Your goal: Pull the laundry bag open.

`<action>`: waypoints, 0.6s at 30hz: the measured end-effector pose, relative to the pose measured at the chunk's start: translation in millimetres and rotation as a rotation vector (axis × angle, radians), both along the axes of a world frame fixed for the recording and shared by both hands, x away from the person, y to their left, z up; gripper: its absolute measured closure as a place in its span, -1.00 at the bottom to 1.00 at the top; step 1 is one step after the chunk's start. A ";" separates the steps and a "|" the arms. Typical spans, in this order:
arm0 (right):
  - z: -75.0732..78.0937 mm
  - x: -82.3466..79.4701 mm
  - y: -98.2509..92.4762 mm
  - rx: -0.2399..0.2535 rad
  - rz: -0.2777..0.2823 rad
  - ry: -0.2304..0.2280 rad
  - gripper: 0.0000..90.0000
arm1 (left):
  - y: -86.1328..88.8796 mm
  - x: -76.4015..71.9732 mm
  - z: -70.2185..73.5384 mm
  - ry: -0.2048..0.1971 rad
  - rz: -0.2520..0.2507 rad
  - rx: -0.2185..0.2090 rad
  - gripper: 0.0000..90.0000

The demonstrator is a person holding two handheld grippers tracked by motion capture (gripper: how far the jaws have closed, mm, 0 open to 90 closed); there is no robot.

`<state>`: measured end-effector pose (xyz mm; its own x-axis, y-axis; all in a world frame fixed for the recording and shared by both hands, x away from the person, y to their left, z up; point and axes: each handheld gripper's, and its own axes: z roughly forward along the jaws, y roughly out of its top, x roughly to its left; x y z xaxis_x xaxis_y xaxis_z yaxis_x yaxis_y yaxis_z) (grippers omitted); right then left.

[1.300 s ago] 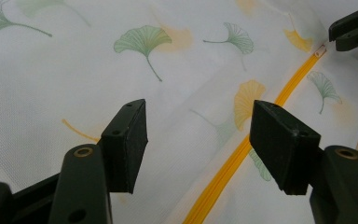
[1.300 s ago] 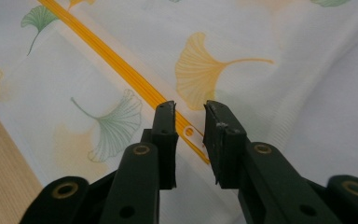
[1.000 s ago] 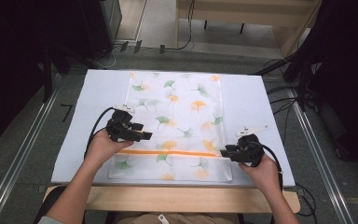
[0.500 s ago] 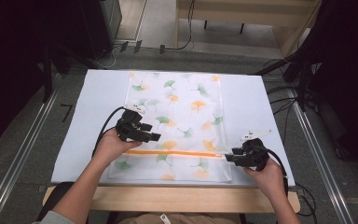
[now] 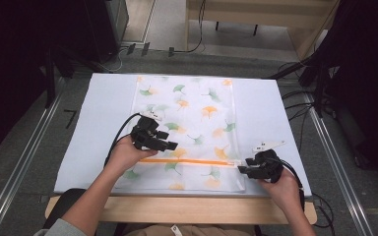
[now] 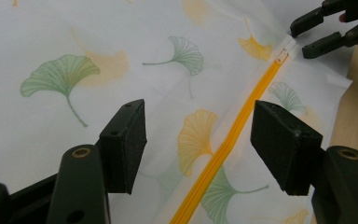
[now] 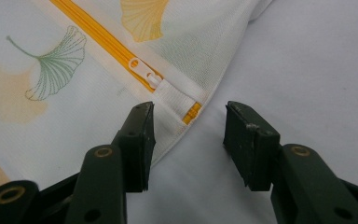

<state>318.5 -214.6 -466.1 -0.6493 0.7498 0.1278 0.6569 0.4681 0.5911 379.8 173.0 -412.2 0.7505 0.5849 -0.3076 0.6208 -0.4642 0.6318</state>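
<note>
A white mesh bag [image 5: 187, 123] printed with green and orange ginkgo leaves lay flat on the pale blue table cover [image 5: 103, 103], running from the table's twelve o'clock edge down to six o'clock, with an orange zipper [image 5: 187, 161] crossing it near the six o'clock end. The left gripper [image 5: 170, 146] hovered over the bag toward eight o'clock of its middle, its jaws spread wide and holding nothing; in the left gripper view [image 6: 198, 140] the zipper [image 6: 228, 144] passed between the jaws without either pad pressing it. The right gripper [image 5: 243, 169] sat at the bag's four o'clock corner, just beside the zipper's end. Its jaws had just been opening, and in the right gripper view [image 7: 189, 140] they stood apart around the bag's corner, gripping nothing, with the white zipper pull [image 7: 142, 70] lying just beyond the fingertips toward eleven o'clock.
</note>
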 end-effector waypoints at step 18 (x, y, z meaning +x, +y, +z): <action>-0.2 3.2 22.7 -0.064 -0.003 -0.051 0.43 | -28.9 -7.9 -1.4 0.030 -0.062 -0.030 0.10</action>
